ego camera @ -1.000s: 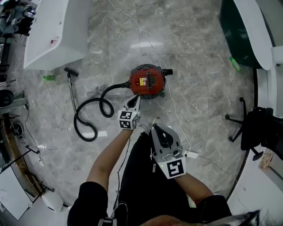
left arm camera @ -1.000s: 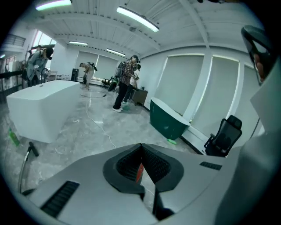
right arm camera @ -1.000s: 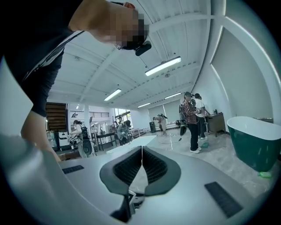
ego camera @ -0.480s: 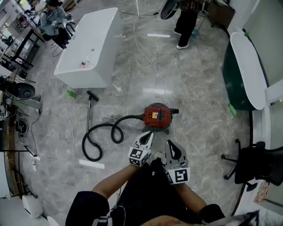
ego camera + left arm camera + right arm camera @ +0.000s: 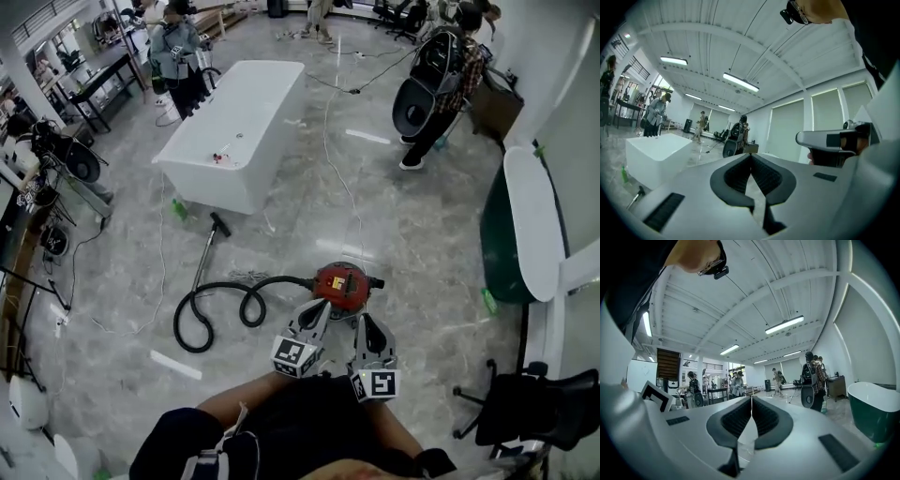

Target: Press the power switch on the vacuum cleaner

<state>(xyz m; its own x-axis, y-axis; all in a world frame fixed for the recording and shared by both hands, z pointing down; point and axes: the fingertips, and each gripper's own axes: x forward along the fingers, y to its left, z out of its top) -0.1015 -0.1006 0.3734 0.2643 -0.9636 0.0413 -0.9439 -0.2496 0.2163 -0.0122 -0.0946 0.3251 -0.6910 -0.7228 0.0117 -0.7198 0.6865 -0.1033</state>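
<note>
Head view: vacuum (image 5: 341, 281) sits on the floor, lower centre of frame. Its black hose (image 5: 217, 307) loops off to the left. Left gripper (image 5: 322, 306) and right gripper (image 5: 365, 322) are side by side at bottom centre, their tips just below the vacuum in the frame; contact cannot be told. In each gripper view the jaws are closed tip to tip with nothing between them. White tub (image 5: 234, 131) upper left; chair (image 5: 525, 417) lower right.

Red canister vacuum cleaner (image 5: 342, 282) on floor, black hose (image 5: 221, 306) coiled left
</note>
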